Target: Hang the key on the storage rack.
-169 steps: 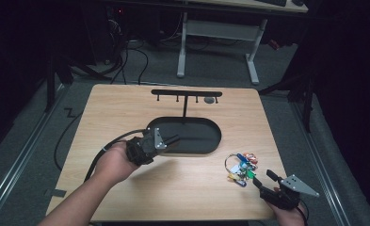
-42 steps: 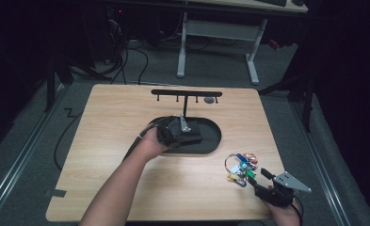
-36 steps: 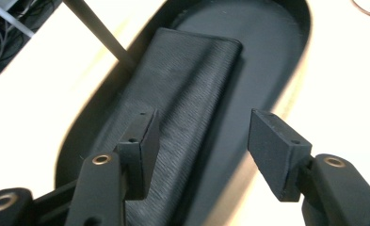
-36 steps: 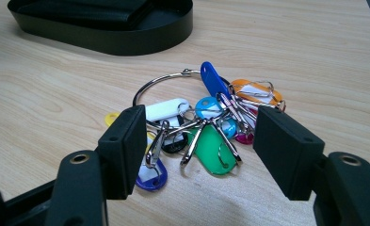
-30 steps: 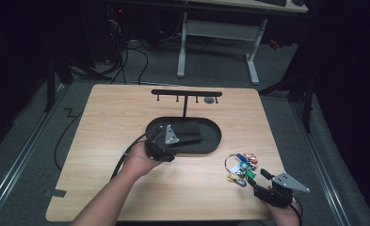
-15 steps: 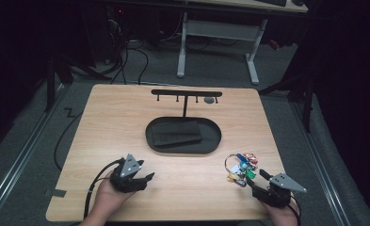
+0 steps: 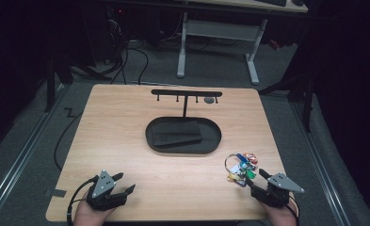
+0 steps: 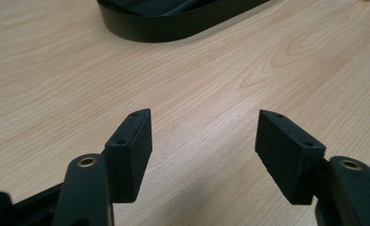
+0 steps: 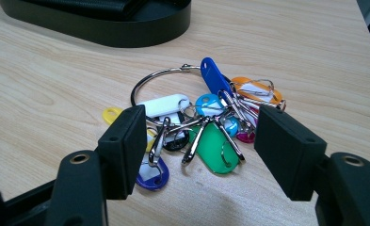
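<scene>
A bunch of coloured key tags (image 7: 240, 165) on a metal ring lies on the wooden table at the front right. My right gripper (image 7: 254, 178) sits just behind it, open. In the right gripper view the key tags (image 9: 206, 127) lie on the table between and beyond the right gripper (image 9: 200, 113) jaws, untouched. My left gripper (image 7: 125, 181) rests near the front left edge. Its jaws have just been opening, and the left gripper (image 8: 202, 115) has only bare wood between them. A black oval tray (image 7: 182, 149) in the middle of the table holds a flat black item (image 7: 178, 133).
A black T-shaped rack (image 7: 186, 93) with small hooks stands behind the tray, with a small grey disc (image 7: 210, 100) near its right end. The tray's rim (image 8: 173, 30) shows far ahead in the left gripper view. Cables and desk legs lie on the floor beyond the table.
My left hand has drawn back from the tray to the table's front left edge, leaving the flat black item in the tray. The right gripper and the key tags have stayed put.
</scene>
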